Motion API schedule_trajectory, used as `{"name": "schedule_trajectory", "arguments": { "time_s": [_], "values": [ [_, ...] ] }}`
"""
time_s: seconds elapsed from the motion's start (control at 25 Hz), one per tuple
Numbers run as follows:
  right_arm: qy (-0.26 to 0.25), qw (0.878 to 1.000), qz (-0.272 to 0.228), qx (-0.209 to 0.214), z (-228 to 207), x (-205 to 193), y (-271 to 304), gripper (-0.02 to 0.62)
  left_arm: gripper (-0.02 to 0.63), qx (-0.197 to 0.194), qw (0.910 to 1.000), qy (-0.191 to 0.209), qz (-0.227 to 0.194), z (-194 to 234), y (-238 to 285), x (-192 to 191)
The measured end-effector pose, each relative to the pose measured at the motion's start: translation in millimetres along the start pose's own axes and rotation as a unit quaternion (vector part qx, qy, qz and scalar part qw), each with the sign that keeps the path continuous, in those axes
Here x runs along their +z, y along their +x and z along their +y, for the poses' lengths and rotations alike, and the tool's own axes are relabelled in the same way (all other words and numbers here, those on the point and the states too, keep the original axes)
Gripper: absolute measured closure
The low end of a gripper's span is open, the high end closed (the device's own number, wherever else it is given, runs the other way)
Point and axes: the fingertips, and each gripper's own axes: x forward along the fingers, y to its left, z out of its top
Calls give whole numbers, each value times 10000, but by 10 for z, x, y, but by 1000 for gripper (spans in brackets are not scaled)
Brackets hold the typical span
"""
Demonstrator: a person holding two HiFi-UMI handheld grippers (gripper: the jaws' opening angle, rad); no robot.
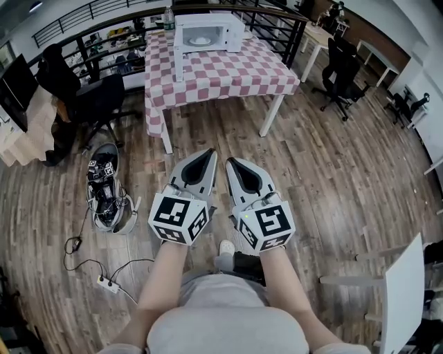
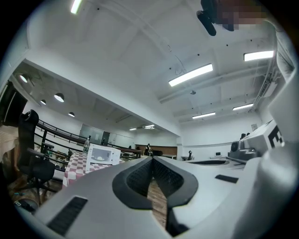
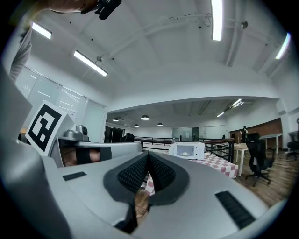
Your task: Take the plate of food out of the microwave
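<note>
Two grippers are held side by side over the wooden floor (image 1: pixel 325 173), both pointed toward a table (image 1: pixel 228 72) covered with a red-and-white checked cloth. The left gripper (image 1: pixel 210 153) is seen with its jaws closed, the dark ribbed pads meeting at the tip and nothing caught between them. The right gripper (image 1: pixel 232 163) is likewise closed on nothing, its pads pressed together at the front. The marker cubes at the back of each gripper are carried just ahead of the person's bare forearms. A white microwave (image 1: pixel 208 22) is set on the far part of the table, well apart from both grippers. The plate (image 1: pixel 201 40) is seen inside its cavity as a pale disc; what lies on it is too small to be made out. The microwave's door appears to be swung open to the left, though this cannot be told with certainty at this range. A bottle (image 1: pixel 168 17) is stood behind the microwave, near a dark railing (image 1: pixel 104 17). A black office chair (image 1: pixel 97 100) is placed left of the table, and another (image 1: pixel 344 72) to its right. On the floor to the left, a piece of equipment with a marker cube (image 1: pixel 104 190) is laid beside a white power strip (image 1: pixel 107 283) and trailing cables.
</note>
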Motion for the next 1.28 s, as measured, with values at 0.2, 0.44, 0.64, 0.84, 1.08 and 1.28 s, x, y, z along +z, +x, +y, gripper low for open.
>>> {"name": "schedule_trajectory", "arguments": {
  "time_s": [0.2, 0.44, 0.64, 0.84, 1.08, 1.28],
  "values": [
    [-147, 9998, 55, 145, -346, 0, 252, 571, 603, 20, 9999, -109, -19, 74, 427, 8],
    [-87, 9994, 74, 336, -780, -40, 492, 571, 603, 271, 9995, -128, -58, 174, 900, -13],
    [-12, 9989, 70, 468, -1047, -122, 595, 571, 603, 386, 9992, -110, -43, 172, 1169, -87],
    [80, 9987, 77, 502, -1200, -190, 682, 571, 603, 442, 9989, -124, -24, 200, 1315, -135],
    [150, 9987, 136, 475, -1349, -280, 753, 571, 603, 497, 9986, -151, 52, 253, 1431, -244],
    [156, 9988, 153, 430, -1522, -314, 907, 571, 603, 489, 9986, -186, 19, 379, 1663, -240]
  ]
}}
